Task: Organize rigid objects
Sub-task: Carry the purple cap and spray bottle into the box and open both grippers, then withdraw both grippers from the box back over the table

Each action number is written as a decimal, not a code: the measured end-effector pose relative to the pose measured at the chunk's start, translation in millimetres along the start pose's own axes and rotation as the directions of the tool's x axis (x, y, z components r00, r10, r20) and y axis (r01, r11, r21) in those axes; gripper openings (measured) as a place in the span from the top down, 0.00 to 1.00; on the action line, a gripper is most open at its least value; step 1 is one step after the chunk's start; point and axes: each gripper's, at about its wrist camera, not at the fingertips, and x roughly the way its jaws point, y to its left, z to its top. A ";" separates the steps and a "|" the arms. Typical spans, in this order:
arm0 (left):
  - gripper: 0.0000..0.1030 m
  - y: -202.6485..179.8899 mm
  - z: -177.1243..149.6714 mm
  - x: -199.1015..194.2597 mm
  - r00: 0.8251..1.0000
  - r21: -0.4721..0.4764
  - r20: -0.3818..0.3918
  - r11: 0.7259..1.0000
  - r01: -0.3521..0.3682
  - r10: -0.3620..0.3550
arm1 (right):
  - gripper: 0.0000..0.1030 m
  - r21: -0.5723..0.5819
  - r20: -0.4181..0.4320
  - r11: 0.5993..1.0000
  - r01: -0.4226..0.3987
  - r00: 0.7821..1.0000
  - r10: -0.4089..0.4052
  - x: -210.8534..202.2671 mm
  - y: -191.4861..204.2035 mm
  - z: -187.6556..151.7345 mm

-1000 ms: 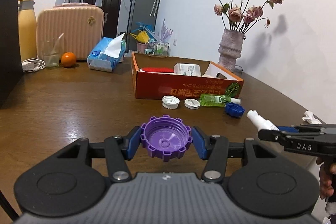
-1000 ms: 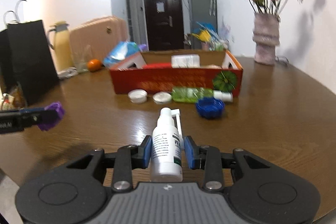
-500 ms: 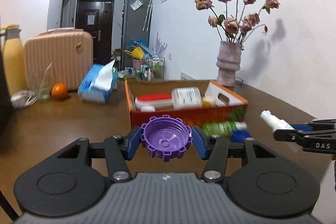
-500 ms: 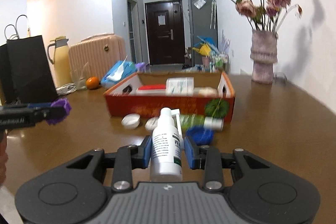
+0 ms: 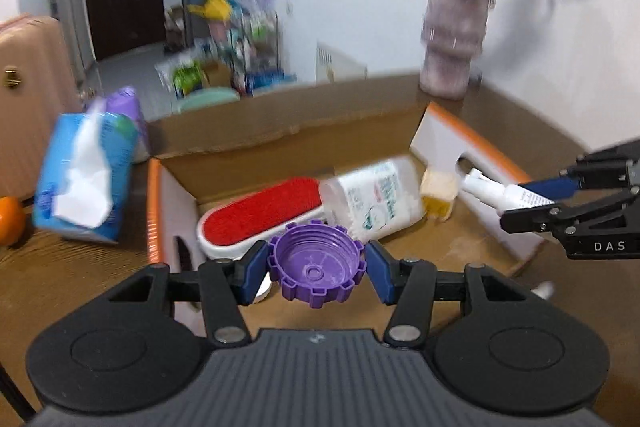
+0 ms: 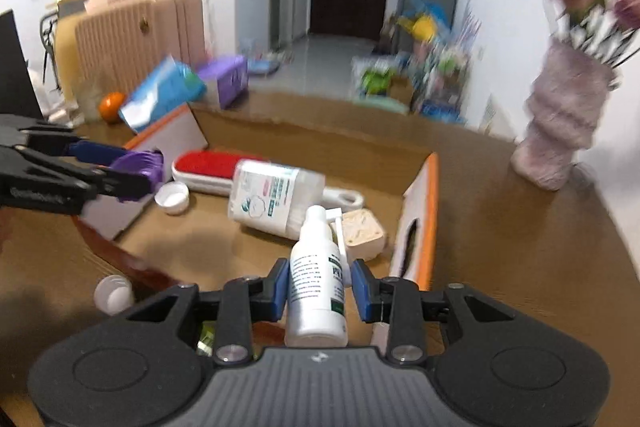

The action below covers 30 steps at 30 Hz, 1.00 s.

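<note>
Your left gripper (image 5: 316, 269) jaws pinch the light, stiff purple cap (image 5: 316, 267) by its rim; right gripper (image 6: 318, 293) jaws clamp the slippery spray bottle (image 6: 316, 291) mid-body, box (image 6: 416, 223) at 12 o'clock

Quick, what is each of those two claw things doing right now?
Left gripper: closed on the purple cap.
Right gripper: closed on the white spray bottle.
</note>
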 end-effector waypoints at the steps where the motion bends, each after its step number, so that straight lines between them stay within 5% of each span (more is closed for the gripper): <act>1: 0.47 -1.3 3.8 11.3 1.000 0.017 -0.031 1.000 -0.001 0.002 | 0.69 -0.008 -0.033 1.000 -0.009 0.999 0.009 13.3 -0.5 4.8; 8: 0.45 11.7 34.8 82.3 0.978 0.026 -0.207 0.999 -0.021 0.026 | 0.68 -0.088 -0.126 0.995 0.045 0.991 -0.055 72.5 5.3 32.8; 11: 0.38 18.9 36.6 87.2 0.982 -0.004 -0.187 0.999 -0.039 0.038 | 0.65 -0.085 -0.107 0.995 0.055 0.992 -0.065 76.2 2.3 37.5; 13: 0.20 22.1 32.8 85.6 0.984 -0.022 -0.173 0.999 -0.049 0.045 | 0.58 -0.059 -0.097 0.998 0.038 0.994 -0.043 78.2 -1.9 38.8; 15: 0.20 23.7 33.8 84.4 0.985 -0.033 -0.167 0.999 -0.042 0.036 | 0.51 -0.043 -0.091 0.999 0.026 0.995 -0.030 78.0 -5.7 36.4; 20: 0.15 25.0 39.6 68.1 0.991 -0.036 -0.128 0.998 -0.053 0.048 | 0.51 -0.029 -0.078 0.999 0.024 0.997 -0.026 71.1 -8.8 38.9; 30: 0.09 22.2 47.2 -7.5 0.996 -0.042 -0.035 0.996 -0.082 0.080 | 0.40 -0.049 -0.011 0.997 0.055 0.998 -0.056 -0.4 2.2 48.0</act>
